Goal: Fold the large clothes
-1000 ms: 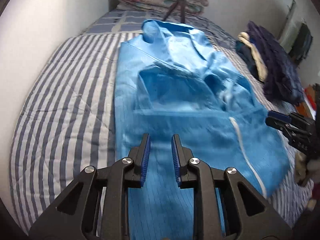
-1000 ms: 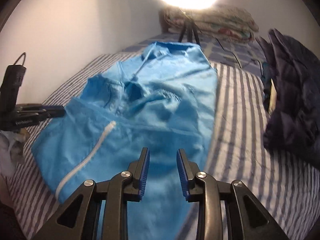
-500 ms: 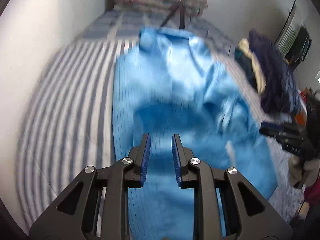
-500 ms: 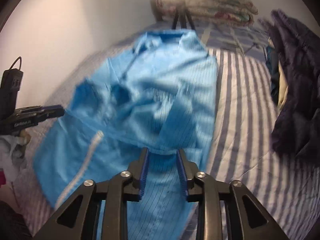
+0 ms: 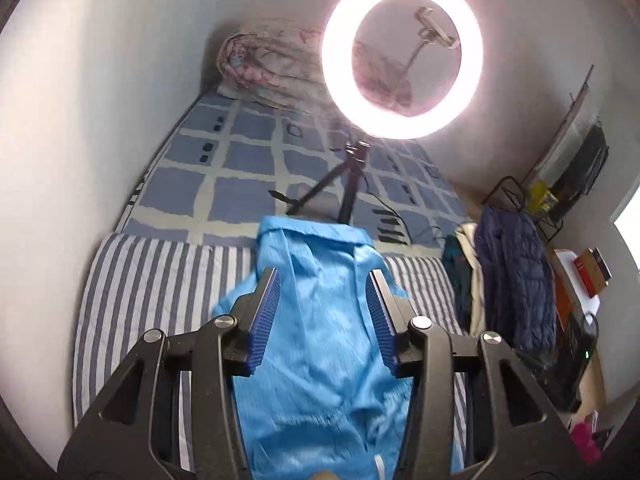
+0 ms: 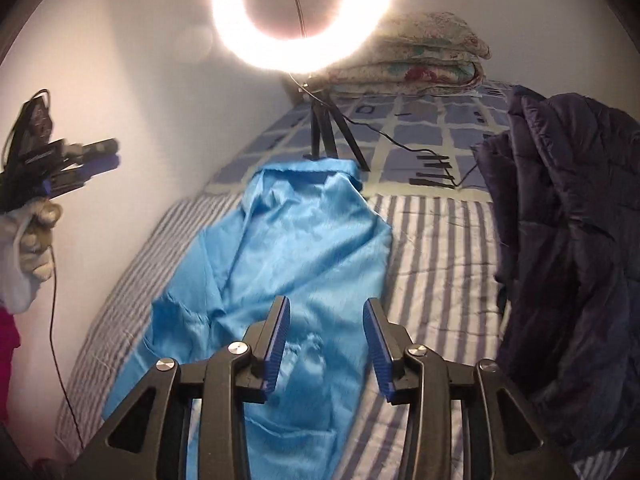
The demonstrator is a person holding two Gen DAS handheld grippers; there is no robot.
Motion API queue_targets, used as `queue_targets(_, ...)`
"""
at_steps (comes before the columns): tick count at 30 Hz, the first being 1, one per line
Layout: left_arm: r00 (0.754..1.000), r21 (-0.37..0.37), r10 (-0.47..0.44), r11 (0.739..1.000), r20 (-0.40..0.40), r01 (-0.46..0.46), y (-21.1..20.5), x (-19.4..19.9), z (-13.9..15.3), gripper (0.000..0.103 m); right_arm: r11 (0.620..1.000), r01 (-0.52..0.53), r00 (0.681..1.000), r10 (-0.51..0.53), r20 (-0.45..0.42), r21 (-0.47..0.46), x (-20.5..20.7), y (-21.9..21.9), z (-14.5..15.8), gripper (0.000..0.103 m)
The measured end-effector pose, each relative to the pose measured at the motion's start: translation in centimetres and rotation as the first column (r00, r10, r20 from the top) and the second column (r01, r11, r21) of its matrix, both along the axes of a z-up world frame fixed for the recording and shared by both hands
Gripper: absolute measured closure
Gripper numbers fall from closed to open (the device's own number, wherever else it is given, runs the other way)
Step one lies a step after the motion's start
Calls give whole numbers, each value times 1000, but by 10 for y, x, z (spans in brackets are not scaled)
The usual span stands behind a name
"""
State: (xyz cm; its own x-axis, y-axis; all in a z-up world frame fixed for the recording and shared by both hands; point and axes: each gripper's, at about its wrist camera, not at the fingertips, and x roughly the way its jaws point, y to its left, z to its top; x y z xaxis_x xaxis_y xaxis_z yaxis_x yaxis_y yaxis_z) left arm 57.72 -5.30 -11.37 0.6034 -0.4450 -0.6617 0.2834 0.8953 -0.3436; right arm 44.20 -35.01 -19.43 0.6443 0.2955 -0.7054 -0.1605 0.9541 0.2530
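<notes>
A large bright blue garment lies lengthwise on the striped bed, collar toward the far end. It also shows in the right wrist view, folded into a narrower strip. My left gripper is open and empty above the garment's middle. My right gripper is open and empty above the garment's lower part. The left gripper also shows raised at the left edge of the right wrist view, held by a gloved hand.
A ring light on a tripod stands just beyond the collar. Folded quilts lie at the bed's far end. A dark padded jacket is piled on the right side. A wall runs along the left.
Both grippers have opened wider and lifted and tilted up. The garment now lies narrower, its side folded in over the middle.
</notes>
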Motion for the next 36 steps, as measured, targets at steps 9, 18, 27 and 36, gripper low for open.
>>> queue_targets(9, 988, -37, 27, 999, -152, -33, -5, 71, -92, 58, 1000, -13, 999, 14, -52, 23, 41, 16, -61, 62)
queue_targets(18, 970, 17, 40, 999, -238, -37, -14, 141, -163, 58, 998, 28, 999, -29, -22, -61, 54, 32, -120, 63)
queue_targets(27, 965, -39, 8, 999, -264, -19, -38, 180, -197, 74, 1000, 16, 1000, -16, 2, 3, 51, 25, -120, 63)
queue_targets(36, 997, 74, -37, 996, -72, 42, -66, 133, -159, 102, 1000, 11, 1000, -11, -11, 14, 53, 24, -122, 63)
